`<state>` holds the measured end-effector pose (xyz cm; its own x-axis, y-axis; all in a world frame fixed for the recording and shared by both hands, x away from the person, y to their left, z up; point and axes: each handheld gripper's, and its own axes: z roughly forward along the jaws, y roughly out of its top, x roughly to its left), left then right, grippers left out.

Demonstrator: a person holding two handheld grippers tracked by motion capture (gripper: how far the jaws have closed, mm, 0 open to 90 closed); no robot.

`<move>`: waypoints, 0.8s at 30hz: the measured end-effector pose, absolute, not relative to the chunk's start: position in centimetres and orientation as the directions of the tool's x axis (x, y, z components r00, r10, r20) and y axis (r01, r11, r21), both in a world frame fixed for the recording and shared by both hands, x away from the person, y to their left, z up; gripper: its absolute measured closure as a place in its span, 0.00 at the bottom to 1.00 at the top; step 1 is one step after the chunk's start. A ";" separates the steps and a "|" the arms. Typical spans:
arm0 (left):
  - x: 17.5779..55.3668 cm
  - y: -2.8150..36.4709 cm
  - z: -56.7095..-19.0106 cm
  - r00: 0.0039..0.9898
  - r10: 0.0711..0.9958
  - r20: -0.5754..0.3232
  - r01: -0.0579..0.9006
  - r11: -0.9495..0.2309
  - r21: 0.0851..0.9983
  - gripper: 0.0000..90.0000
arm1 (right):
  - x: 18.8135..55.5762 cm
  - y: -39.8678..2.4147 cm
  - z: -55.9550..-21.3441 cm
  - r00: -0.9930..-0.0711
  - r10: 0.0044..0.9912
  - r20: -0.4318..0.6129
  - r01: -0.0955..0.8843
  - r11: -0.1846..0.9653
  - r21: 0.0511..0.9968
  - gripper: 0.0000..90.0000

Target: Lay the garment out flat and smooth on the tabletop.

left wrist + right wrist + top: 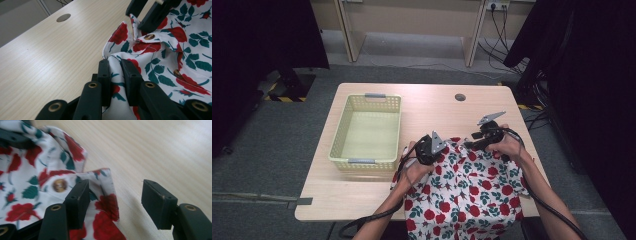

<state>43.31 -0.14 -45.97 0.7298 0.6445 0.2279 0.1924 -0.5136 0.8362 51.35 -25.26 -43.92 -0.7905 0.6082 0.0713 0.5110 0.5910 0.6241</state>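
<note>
While the yellow basket (366, 131) sits at nine o'clock on the counter (432, 107), your left gripper (428, 148) is clamped on a fold of the rose-print garment (464, 187). It lies at five o'clock, long axis running six to twelve, far edge towards twelve. Your right gripper (476, 141) stands apart, with one jaw resting on the cloth's corner.

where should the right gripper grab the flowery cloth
Best bet: the hemmed corner flap beside the brass button, coming in from the bare table side. That edge of the flowery cloth lies loose between the right gripper's open jaws, so they can close across it.
</note>
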 end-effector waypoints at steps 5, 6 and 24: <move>43.4 -0.1 -46.2 0.734 0.643 0.217 0.200 -0.511 0.836 0.87 | 52.2 -25.2 -45.8 -0.819 0.546 0.178 0.527 0.594 0.607 0.76; 43.4 0.0 -46.2 0.736 0.641 0.217 0.200 -0.512 0.835 0.87 | 52.2 -25.3 -45.8 -0.822 0.536 0.192 0.528 0.592 0.609 0.83; 43.6 0.2 -44.1 0.708 0.673 0.215 0.176 -0.462 0.869 0.80 | 46.5 -25.0 -38.2 -0.824 0.529 -0.204 0.228 0.638 0.736 0.92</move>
<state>43.61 0.23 -44.06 0.7076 0.6733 0.2145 0.1763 -0.4622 0.8691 46.47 -24.98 -38.17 -0.8237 0.5291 -0.2041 0.2276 0.6381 0.7356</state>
